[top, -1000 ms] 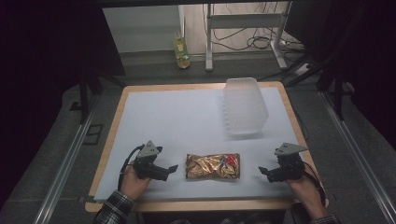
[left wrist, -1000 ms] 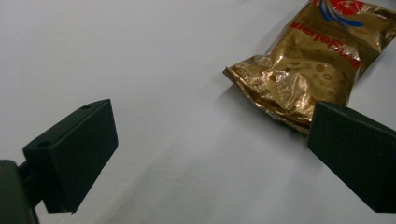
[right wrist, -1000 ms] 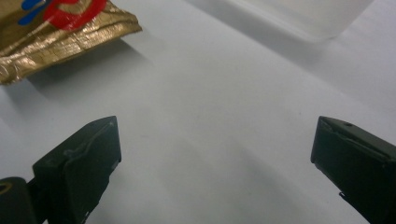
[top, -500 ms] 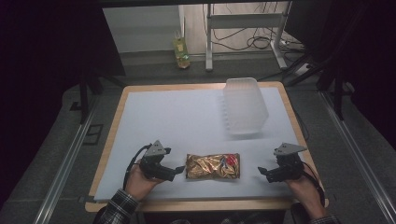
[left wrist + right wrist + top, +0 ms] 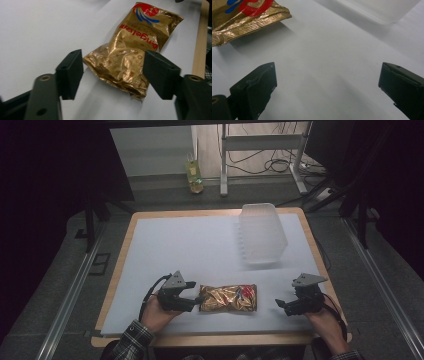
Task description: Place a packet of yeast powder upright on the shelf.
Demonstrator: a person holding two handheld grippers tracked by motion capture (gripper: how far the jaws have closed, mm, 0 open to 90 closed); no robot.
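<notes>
A crinkled gold snack bag [image 5: 229, 297] with red and blue print lies flat near the table's front edge. My left gripper [image 5: 197, 300] is at the bag's left end. In the left gripper view the bag's near end [image 5: 120, 65] sits between my left gripper's [image 5: 113, 67] jaws. They have just been closing, and a little gap still shows at each pad. My right gripper [image 5: 280, 304] rests open on the white sheet to the right of the bag, with nothing between its jaws [image 5: 327, 82]. The bag's sealed end [image 5: 244, 17] lies ahead of it to the left.
A clear plastic container [image 5: 262, 235] stands at the back right of the white sheet [image 5: 190, 245]; its base edge [image 5: 374, 7] lies ahead of the right gripper. The wooden table rim [image 5: 200, 45] runs close beside the bag. A green bottle [image 5: 194, 175] stands on the floor beyond.
My left gripper has slid right to the bag's left end, and its jaws now straddle that end. The right gripper and the bag have stayed put.
</notes>
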